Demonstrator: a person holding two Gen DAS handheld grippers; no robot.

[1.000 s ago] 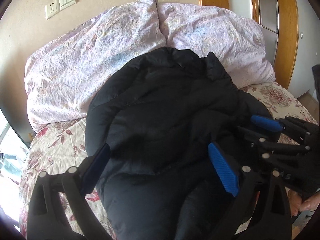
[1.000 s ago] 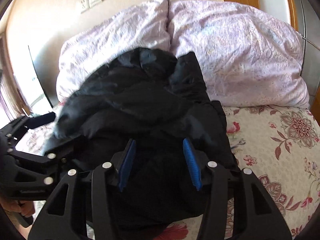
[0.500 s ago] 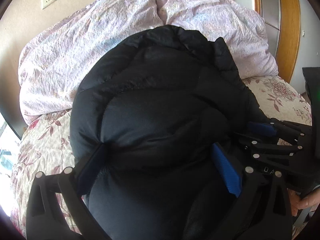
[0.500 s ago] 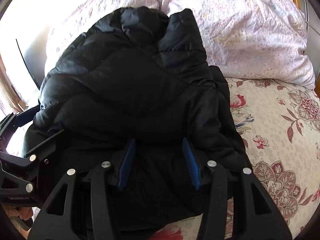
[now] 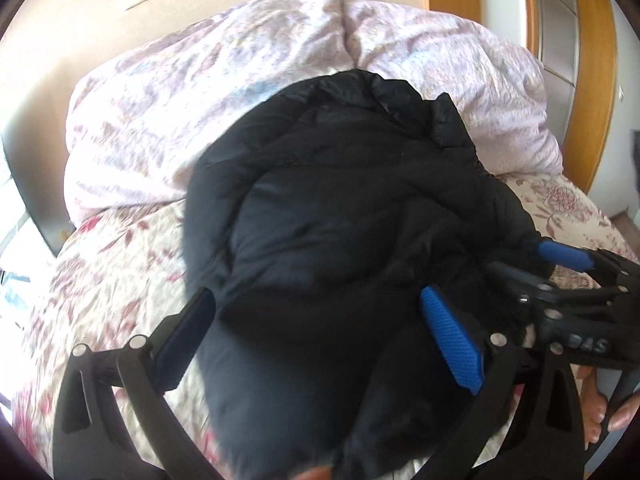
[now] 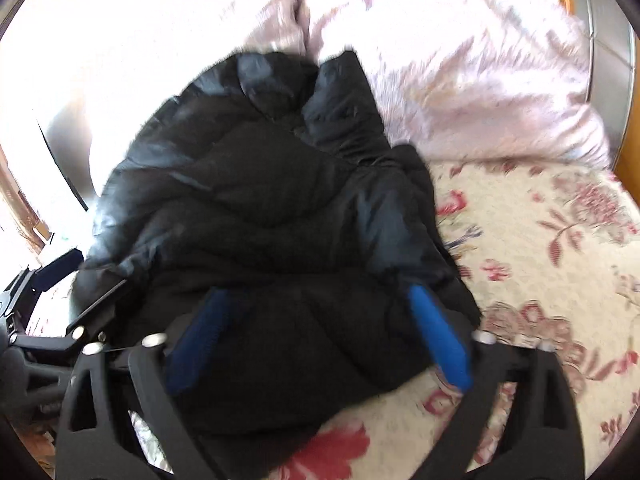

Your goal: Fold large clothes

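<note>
Each gripper is a black plastic frame with triangular cut-outs, silver screw heads at the joints and ribbed blue pads. The other gripper bears faint white lettering.

One black jacket, two pillows, two tongs, one bed.

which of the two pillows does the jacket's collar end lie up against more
The pillow on the left in the left wrist view: the black jacket overlaps its lower right edge, while the other pillow only meets the collar at the seam between them.
</note>
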